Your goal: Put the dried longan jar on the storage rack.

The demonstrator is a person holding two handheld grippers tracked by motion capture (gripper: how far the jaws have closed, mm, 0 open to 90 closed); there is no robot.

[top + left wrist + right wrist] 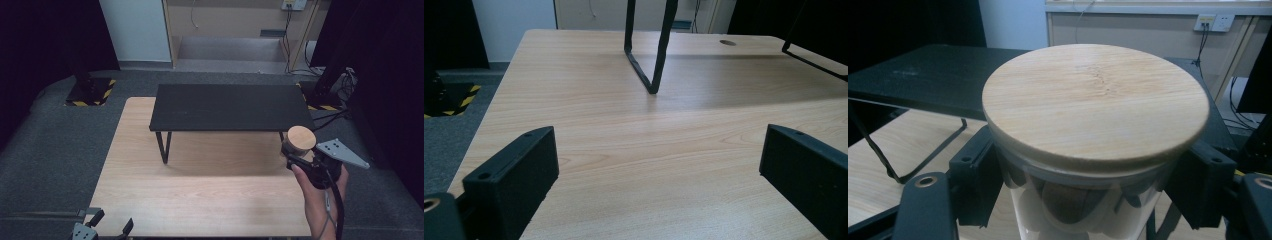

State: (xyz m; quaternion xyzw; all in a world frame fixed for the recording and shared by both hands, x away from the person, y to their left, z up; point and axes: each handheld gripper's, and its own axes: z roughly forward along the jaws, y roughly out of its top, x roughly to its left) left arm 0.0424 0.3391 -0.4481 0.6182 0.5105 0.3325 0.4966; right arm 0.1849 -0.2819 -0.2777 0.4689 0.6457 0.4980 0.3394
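A glass jar (295,150) with a round wooden lid (1095,102) hangs above the right end of the wooden table (200,195), just in front of the black shelf (230,106). My right gripper (296,156) is shut on the jar's glass body below the lid, with one jaw on each side in the right gripper view. A hand holds that gripper from the bottom right. My left gripper (110,222) rests at the table's near left edge, jaws open and nothing between them; its own view looks across bare tabletop (649,150) toward the shelf's leg (649,45).
The black shelf stands on thin black metal legs (164,146) over the far half of the table. Grey carpet surrounds the table. Black stands with yellow-black striped bases (90,92) sit at the far left and far right, with cables on the right.
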